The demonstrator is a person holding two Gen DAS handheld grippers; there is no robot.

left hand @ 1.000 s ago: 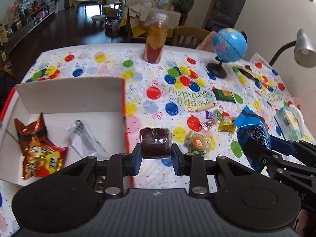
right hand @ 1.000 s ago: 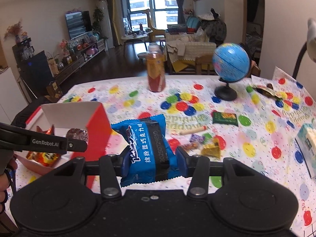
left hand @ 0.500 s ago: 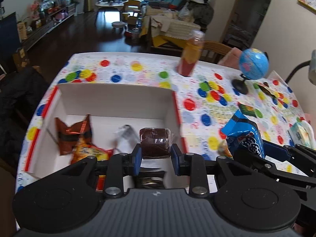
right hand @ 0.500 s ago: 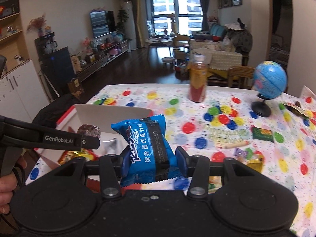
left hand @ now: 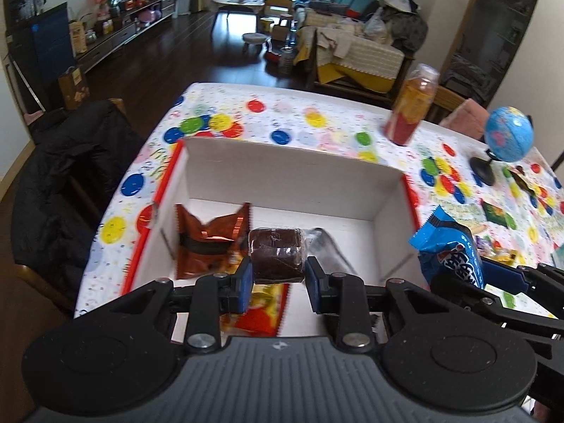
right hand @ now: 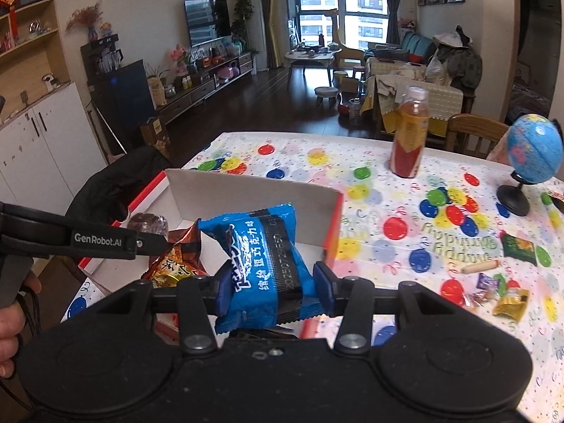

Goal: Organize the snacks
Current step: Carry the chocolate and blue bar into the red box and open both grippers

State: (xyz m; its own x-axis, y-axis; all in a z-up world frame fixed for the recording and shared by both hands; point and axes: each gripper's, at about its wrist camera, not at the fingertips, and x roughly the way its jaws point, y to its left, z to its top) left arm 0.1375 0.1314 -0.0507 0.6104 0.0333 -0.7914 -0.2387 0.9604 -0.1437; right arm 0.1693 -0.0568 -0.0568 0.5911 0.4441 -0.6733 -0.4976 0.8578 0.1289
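Observation:
My left gripper [left hand: 278, 278] is shut on a brown wrapped cake [left hand: 276, 259] and holds it above the open white box [left hand: 292, 183]. In the box lie an orange-brown packet [left hand: 208, 243], a yellow-red packet [left hand: 261, 310] and a clear wrapper [left hand: 324, 246]. My right gripper [right hand: 269, 287] is shut on a blue chocolate packet [right hand: 264, 264] at the box's right front corner; that packet also shows in the left wrist view [left hand: 447, 250]. The left gripper's side [right hand: 88, 239] shows in the right wrist view, over the box [right hand: 246, 190].
A drink bottle [right hand: 409, 137] and a small globe [right hand: 532, 155] stand at the table's far side. Loose small snacks [right hand: 504, 299], a green packet [right hand: 518, 246] and a stick snack [right hand: 481, 266] lie right of the box. A chair with a black jacket [left hand: 63, 183] stands at the left edge.
Both grippers have moved left with their snacks. The left gripper went from the box's right edge to over its inside. The right gripper came up to the box's right front corner.

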